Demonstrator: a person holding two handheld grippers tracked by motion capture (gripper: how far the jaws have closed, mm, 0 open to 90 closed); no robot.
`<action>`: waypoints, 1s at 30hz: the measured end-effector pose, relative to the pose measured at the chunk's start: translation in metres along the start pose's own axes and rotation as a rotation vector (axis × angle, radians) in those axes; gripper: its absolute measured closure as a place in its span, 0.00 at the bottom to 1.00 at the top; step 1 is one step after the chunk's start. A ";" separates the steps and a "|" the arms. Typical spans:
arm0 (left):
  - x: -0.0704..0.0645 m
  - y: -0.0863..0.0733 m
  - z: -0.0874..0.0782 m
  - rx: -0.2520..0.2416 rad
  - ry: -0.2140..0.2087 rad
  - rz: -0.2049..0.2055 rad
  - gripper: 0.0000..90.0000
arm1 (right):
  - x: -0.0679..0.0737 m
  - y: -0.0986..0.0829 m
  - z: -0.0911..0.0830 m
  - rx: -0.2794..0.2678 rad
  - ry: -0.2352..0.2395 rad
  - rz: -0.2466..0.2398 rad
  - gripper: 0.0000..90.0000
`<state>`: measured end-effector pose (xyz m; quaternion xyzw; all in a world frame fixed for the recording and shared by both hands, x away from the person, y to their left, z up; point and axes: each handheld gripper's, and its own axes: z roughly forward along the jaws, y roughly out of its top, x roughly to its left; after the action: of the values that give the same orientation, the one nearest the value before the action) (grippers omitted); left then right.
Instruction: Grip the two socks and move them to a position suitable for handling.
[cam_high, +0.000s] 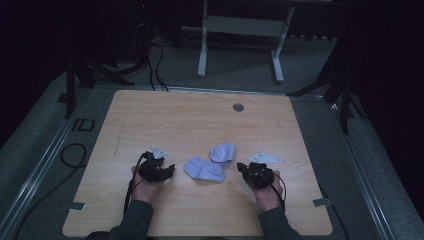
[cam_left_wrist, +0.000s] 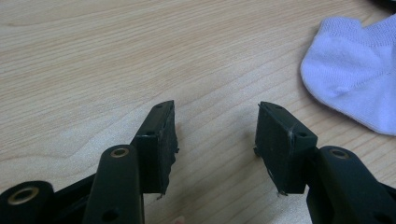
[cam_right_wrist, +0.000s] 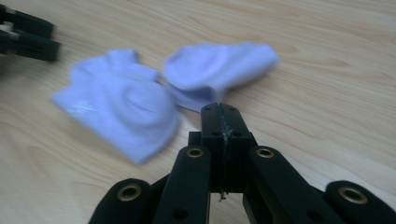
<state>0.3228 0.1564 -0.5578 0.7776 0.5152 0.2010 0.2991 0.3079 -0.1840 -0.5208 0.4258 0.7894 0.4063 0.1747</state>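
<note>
Two pale lavender socks lie crumpled side by side in the middle of the wooden table (cam_high: 200, 125). The nearer sock (cam_high: 204, 169) (cam_right_wrist: 123, 112) lies between my two grippers. The farther sock (cam_high: 223, 152) (cam_right_wrist: 219, 70) touches it at the back right. My left gripper (cam_high: 171, 170) (cam_left_wrist: 215, 112) stands open just left of the nearer sock (cam_left_wrist: 355, 79), with only bare table between its jaws. My right gripper (cam_high: 240, 168) (cam_right_wrist: 220, 109) is shut on nothing, its tip just short of the farther sock's edge. The left gripper (cam_right_wrist: 28, 35) also shows far off in the right gripper view.
A round grommet (cam_high: 238, 107) sits in the table's far middle. A white table frame (cam_high: 240, 30) stands on the floor behind. Black stands flank the table at both sides, and a cable (cam_high: 75, 155) loops on the floor at left.
</note>
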 end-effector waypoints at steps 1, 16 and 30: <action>0.000 0.000 0.000 0.000 -0.001 0.000 0.53 | 0.004 0.002 0.000 -0.002 0.012 -0.006 1.00; 0.000 0.000 0.000 -0.001 0.003 -0.003 0.53 | 0.060 0.009 0.042 0.095 0.110 -0.120 1.00; -0.002 0.001 -0.001 0.002 -0.006 0.002 0.66 | 0.071 -0.003 0.062 0.171 0.140 -0.226 1.00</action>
<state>0.3219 0.1546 -0.5566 0.7790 0.5138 0.1985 0.2996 0.3040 -0.0961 -0.5558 0.3184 0.8742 0.3440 0.1267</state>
